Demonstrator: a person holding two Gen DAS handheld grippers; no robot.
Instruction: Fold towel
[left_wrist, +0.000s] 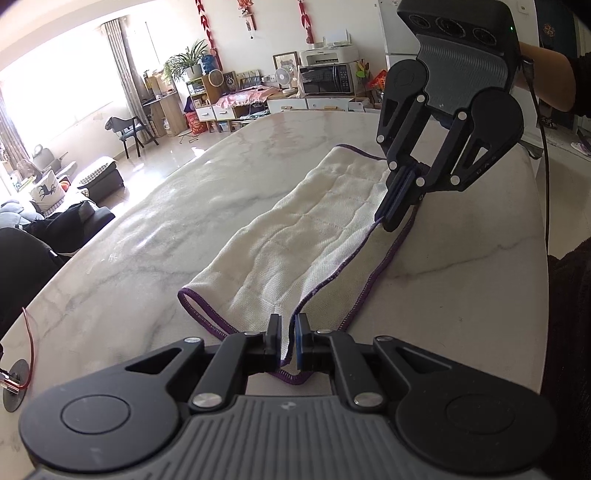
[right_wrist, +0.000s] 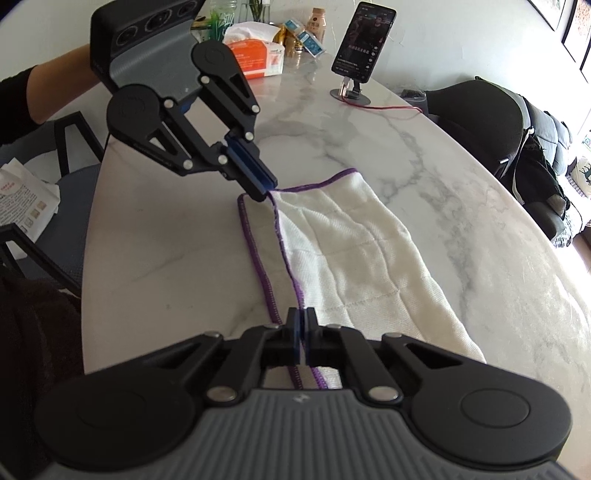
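Left gripper (left_wrist: 287, 341): jaws pinch the purple hem of the white quilted towel (left_wrist: 295, 236).
Right gripper (right_wrist: 303, 338): jaws clamped on the same hem.
Towel: folded double, flat on white marble desk (right_wrist: 166, 258).
Beyond towel: orange tissue pack (right_wrist: 255, 55), lettering unreadable; phone on stand (right_wrist: 364, 40).
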